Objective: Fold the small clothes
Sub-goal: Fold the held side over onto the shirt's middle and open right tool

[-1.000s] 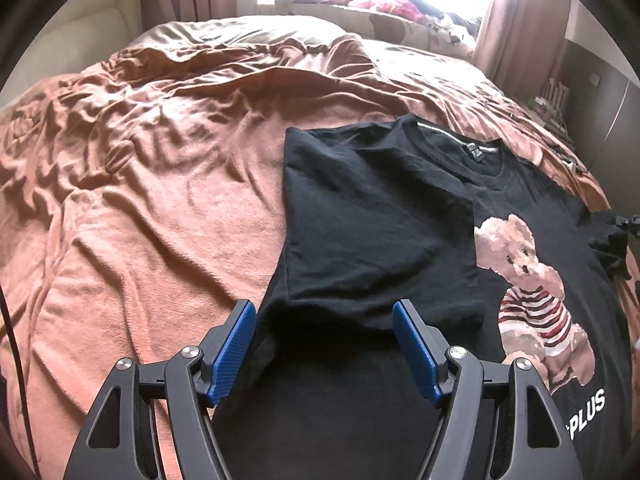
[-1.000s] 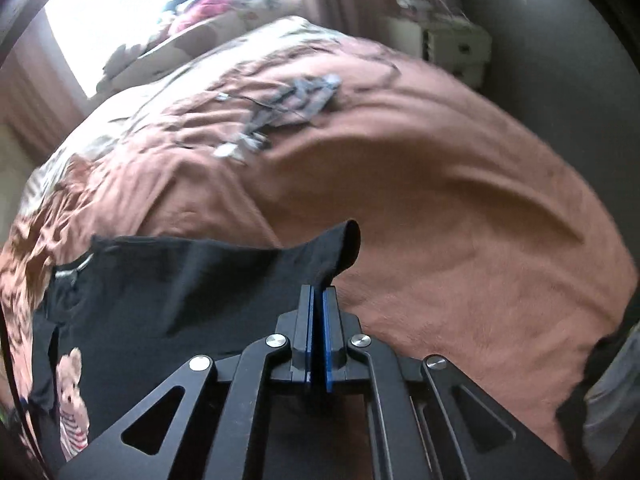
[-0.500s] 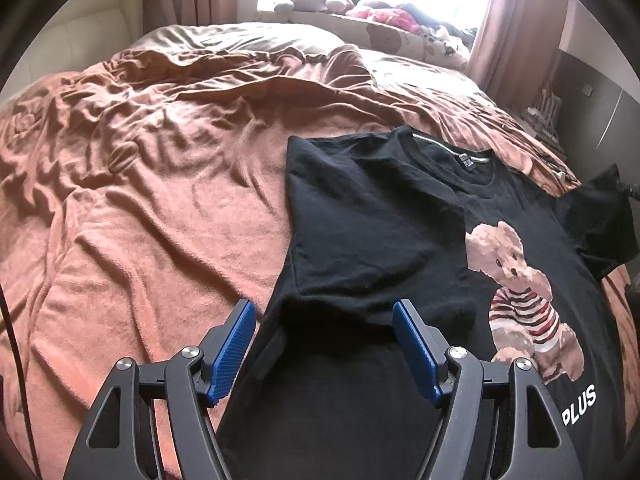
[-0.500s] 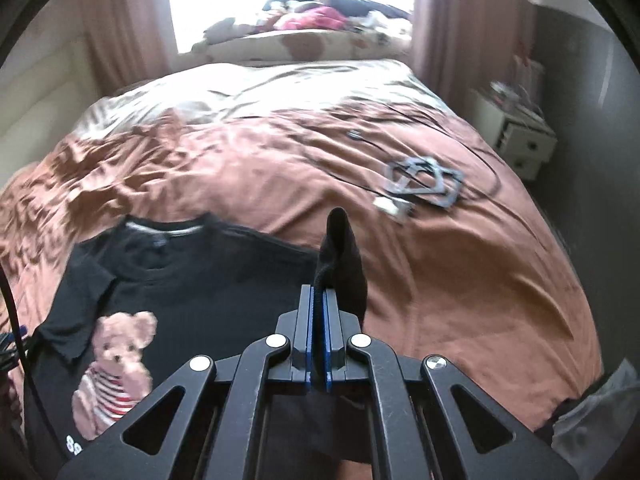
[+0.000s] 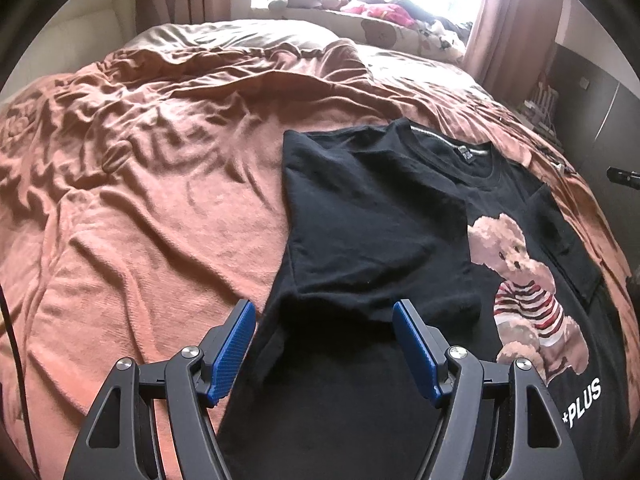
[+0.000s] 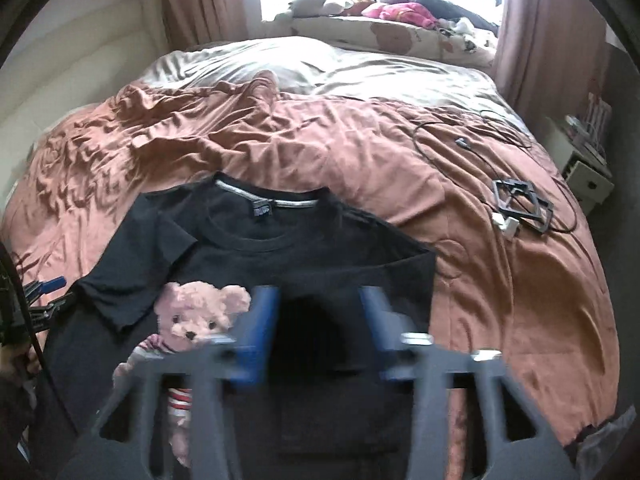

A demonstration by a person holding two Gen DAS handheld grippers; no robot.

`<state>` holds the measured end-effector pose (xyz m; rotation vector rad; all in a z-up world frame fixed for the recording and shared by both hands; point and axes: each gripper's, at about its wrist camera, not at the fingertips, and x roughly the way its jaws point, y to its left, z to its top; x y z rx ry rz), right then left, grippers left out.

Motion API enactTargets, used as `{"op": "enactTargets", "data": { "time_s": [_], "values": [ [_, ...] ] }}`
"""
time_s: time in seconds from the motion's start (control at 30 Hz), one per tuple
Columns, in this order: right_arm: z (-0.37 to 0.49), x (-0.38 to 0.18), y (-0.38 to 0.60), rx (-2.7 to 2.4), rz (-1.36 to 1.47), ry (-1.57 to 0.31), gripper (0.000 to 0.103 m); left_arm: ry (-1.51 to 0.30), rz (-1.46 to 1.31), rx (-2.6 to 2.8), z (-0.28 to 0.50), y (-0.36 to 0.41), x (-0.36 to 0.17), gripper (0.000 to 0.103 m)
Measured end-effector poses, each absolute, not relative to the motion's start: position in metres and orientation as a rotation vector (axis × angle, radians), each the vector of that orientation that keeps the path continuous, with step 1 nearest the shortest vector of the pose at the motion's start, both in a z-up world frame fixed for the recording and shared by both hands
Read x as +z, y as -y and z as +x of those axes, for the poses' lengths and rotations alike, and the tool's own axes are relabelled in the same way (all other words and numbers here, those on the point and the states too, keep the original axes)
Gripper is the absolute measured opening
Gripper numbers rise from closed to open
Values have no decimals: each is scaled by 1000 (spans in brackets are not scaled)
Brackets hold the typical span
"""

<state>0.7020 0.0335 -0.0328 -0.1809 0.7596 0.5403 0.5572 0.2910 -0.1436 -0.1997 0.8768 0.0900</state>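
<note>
A black T-shirt (image 5: 372,220) with a teddy-bear print (image 5: 520,276) and "PLUS" lettering lies face up on the brown blanket (image 5: 140,208). Both sleeves are folded in over the chest: the left one (image 5: 368,248) and the right one (image 5: 560,240). My left gripper (image 5: 324,344) is open and empty, just above the shirt's left side below the folded sleeve. In the right wrist view the shirt (image 6: 304,256) lies below my right gripper (image 6: 316,332), which is open, blurred and empty over the folded right sleeve (image 6: 360,280).
A black frame-shaped object (image 6: 520,204) with cables and a white plug lies on the blanket right of the shirt. Plush toys (image 6: 392,8) sit on the window ledge beyond the bed. A small white cabinet (image 6: 584,164) stands at the bed's right side.
My right gripper carried the right sleeve over onto the chest, then opened and let it go. The left gripper stayed open and nearly still.
</note>
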Motion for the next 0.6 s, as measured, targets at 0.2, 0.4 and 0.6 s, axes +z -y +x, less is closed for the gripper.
{"op": "enactTargets", "data": {
  "time_s": [0.2, 0.4, 0.6],
  "values": [
    [706, -52, -22, 468, -179, -780, 58, -884, -182, 82, 558, -283, -148, 73],
    [727, -93, -16, 394, -189, -867, 46, -891, -180, 95, 562, -282, -150, 73],
    [753, -142, -16, 316, -174, -934, 9, -911, -151, 109, 564, -281, -157, 73]
  ]
}}
